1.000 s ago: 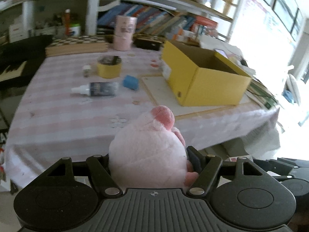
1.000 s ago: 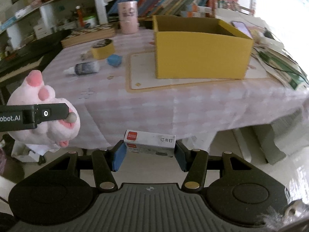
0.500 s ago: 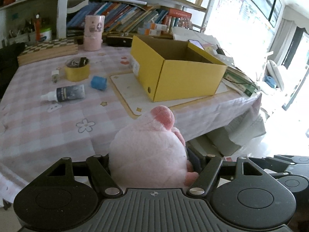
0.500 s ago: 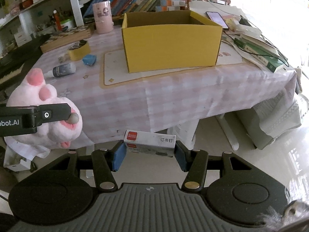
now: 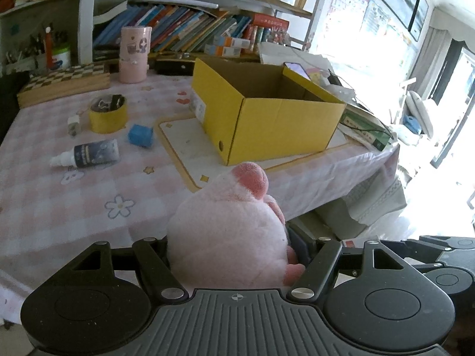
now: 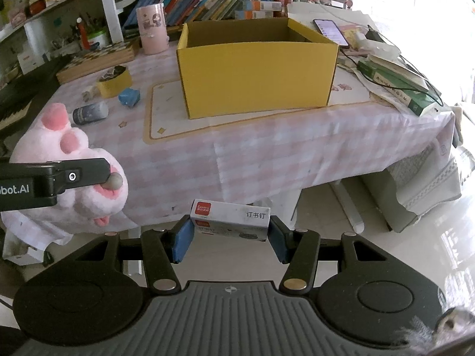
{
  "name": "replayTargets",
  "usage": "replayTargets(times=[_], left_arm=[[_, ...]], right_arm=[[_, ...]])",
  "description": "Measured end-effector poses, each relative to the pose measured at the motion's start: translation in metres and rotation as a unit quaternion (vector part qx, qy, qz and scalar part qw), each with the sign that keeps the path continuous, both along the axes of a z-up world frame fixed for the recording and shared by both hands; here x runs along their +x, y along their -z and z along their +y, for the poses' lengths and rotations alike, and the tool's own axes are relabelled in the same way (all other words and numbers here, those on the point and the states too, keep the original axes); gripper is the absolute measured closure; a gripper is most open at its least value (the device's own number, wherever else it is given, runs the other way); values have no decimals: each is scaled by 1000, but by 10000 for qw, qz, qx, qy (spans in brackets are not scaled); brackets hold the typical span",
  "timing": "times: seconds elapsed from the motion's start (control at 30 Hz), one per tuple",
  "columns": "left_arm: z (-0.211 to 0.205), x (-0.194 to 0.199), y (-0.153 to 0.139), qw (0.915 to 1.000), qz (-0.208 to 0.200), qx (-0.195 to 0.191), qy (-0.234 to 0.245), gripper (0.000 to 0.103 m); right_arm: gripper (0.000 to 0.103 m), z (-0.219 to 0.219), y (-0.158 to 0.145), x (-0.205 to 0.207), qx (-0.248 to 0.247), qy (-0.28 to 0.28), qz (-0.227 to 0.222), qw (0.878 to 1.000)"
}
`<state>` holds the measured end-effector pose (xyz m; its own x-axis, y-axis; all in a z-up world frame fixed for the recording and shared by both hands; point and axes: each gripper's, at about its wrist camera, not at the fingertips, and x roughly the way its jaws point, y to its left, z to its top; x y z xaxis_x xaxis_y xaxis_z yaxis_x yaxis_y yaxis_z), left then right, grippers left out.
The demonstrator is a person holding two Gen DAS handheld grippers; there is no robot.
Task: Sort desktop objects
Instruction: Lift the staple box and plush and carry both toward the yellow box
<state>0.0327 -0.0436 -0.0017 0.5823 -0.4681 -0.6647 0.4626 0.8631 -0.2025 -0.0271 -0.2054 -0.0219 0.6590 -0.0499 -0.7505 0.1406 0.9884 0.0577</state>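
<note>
Your worktop (image 5: 74, 207) wears a pink-and-white checked cloth with small flower prints, and behind it run shelves packed with books (image 5: 184, 29); bright window light washes out the right side of the room. On the far left of the cloth lies a chessboard box (image 5: 63, 81), with a pink cup (image 5: 133, 55) beside it. Nearer you sit a yellow tape roll (image 5: 108, 114) holding binder clips, a small white item next to it that is too small to identify, a dark spray bottle (image 5: 89, 155) on its side and a blue block (image 5: 141, 136). Right of those, a cream mat (image 5: 184, 145) carries the open yellow box (image 5: 267, 121), whose inside shows only bare cardboard from here. Past it, a phone (image 6: 331, 31), cables and green books (image 6: 397, 84) crowd the right edge.

Your left claw (image 5: 234, 243) pinches the pink plush toy (image 5: 228, 231), which blocks the near worktop edge. Your right claw (image 6: 230, 233) pinches a staples box (image 6: 231, 218) off the worktop's front edge, above the floor, beside the plush.
</note>
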Motion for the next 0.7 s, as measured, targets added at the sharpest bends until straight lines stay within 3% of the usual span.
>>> replayTargets(times=[0.7], left_arm=[[-44, 17, -2, 9997, -102, 86, 209, 30]], right_arm=[[51, -42, 0, 26, 87, 44, 60, 9999]])
